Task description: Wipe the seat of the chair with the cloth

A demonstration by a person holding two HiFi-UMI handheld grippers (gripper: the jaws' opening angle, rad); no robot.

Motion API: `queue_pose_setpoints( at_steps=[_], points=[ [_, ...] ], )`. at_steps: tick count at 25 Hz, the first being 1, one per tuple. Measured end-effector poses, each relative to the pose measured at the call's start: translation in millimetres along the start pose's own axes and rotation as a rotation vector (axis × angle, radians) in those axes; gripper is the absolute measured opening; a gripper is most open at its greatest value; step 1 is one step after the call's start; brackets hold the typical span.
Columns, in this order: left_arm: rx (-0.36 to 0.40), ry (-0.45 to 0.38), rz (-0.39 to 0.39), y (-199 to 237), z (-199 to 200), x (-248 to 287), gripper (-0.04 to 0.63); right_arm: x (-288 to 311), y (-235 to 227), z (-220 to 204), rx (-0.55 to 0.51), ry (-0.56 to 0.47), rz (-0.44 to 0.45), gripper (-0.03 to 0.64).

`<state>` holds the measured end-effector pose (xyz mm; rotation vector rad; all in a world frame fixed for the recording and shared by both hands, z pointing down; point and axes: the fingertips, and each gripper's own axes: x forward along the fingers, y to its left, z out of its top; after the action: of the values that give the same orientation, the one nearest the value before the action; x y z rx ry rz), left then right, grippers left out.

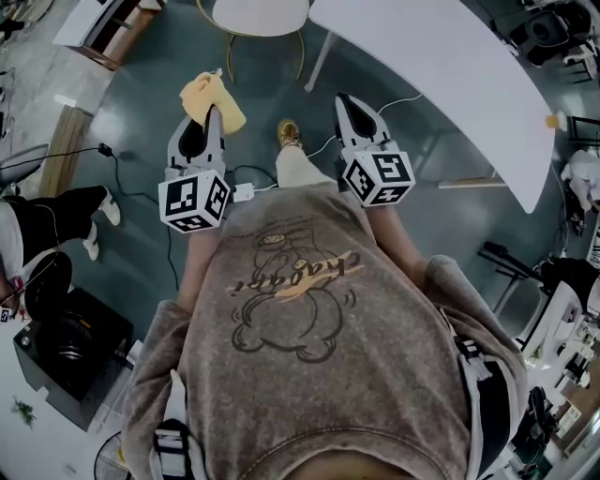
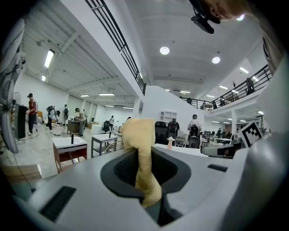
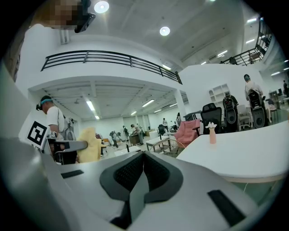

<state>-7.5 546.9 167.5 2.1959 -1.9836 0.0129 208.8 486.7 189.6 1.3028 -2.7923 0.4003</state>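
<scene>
The dark green floor (image 1: 150, 103) fills most of the head view. A large white table (image 1: 441, 66) with a curved edge lies ahead on my right. The chair (image 1: 260, 14) stands straight ahead at the top edge; it has a round white seat on thin gold wire legs.

Left gripper (image 1: 212, 117): held in front of my chest, jaws pointing forward toward the chair. The jaws are closed on the cloth (image 1: 211, 97) — a soft yellow one. In the left gripper view the cloth (image 2: 140, 149) runs up between the dark pads and bunches into a rounded lump beyond the tips. In the head view the cloth sits below and left of the seat, apart from it.

Right gripper (image 1: 349, 101): held level with the left one, beside the table edge. In the right gripper view its jaws are pressed together with nothing between them.

Smallest item — a pink vase (image 3: 211, 133) with a white flower, upright on the table.
</scene>
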Motion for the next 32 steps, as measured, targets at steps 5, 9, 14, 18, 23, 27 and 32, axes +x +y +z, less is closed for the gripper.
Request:
queue_pose_setpoints(
  at_steps=[5, 9, 14, 18, 23, 27, 32],
  points=[
    [0.005, 0.017, -0.001, 21, 9, 56, 0.063, 59, -25, 14, 0.027, -0.005, -0.008, 0.026],
    [0.002, 0.029, 0.008, 35, 22, 103, 0.063, 105, -46, 29, 0.035, 0.008, 0.001, 0.026],
    [-0.001, 0.033, 0.018, 51, 42, 167, 0.063, 160, -77, 52, 0.040, 0.018, 0.011, 0.026],
    [0.005, 0.027, 0.031, 65, 56, 219, 0.063, 210, -103, 67, 0.034, 0.023, 0.032, 0.026],
    [-0.008, 0.022, 0.069, 78, 65, 269, 0.063, 259, -132, 78, 0.013, 0.041, 0.057, 0.026],
    [-0.012, 0.019, 0.070, 87, 74, 298, 0.063, 289, -148, 85, 0.021, 0.044, 0.052, 0.026],
    [-0.011, 0.034, 0.054, 105, 77, 332, 0.063, 320, -154, 86, 0.036, 0.058, 0.038, 0.026]
  ],
)
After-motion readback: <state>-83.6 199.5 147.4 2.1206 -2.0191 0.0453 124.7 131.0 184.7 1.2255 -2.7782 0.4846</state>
